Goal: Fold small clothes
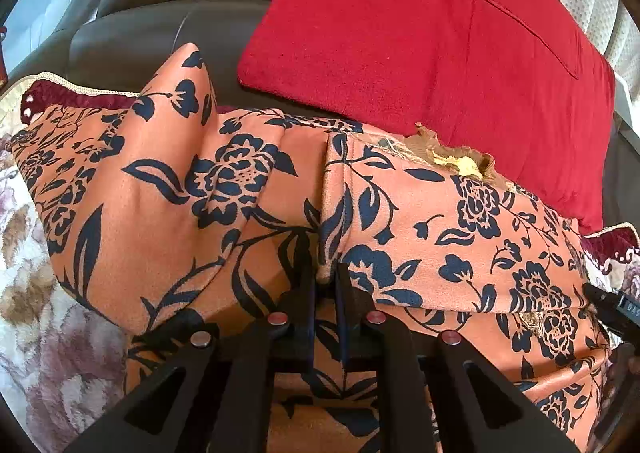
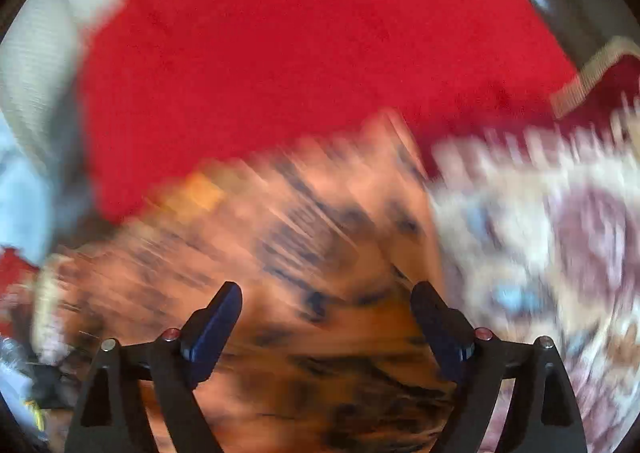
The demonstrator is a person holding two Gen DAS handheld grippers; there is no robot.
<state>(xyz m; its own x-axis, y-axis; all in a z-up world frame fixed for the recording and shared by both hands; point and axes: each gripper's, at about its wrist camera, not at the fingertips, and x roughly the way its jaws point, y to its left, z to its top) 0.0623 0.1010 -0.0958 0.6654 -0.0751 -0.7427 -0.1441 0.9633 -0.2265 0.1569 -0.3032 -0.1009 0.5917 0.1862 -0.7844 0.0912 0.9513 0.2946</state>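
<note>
The orange floral garment [image 1: 248, 189] lies spread across a patterned blanket [image 1: 36, 245] on what looks like a sofa, its long axis running left to right in the left wrist view, just in front of a red cushion [image 1: 400, 33]. One panel rises in a peak at the left; a hemmed edge [image 1: 336, 189] runs from the far side toward the camera near the middle, and a frayed brown and yellow patch [image 1: 460, 161] sits at the far edge toward the right.

The left gripper [image 1: 326, 281] has its jaws closed on the near end of that hemmed edge, with cloth pinched between them. The right gripper [image 2: 326, 301] hangs over the same print with its jaws spread wide and nothing between them; its view is heavily blurred, so which part of the garment lies below it cannot be told.

The step in hand appears to be carrying a panel across to make a fold. To do it well, the left hold should stay firm on the hem while the right takes a matching edge, so that both lift evenly. The cloth looks soft and limp, so an uneven pull would likely bunch it rather than crease it cleanly.
</note>
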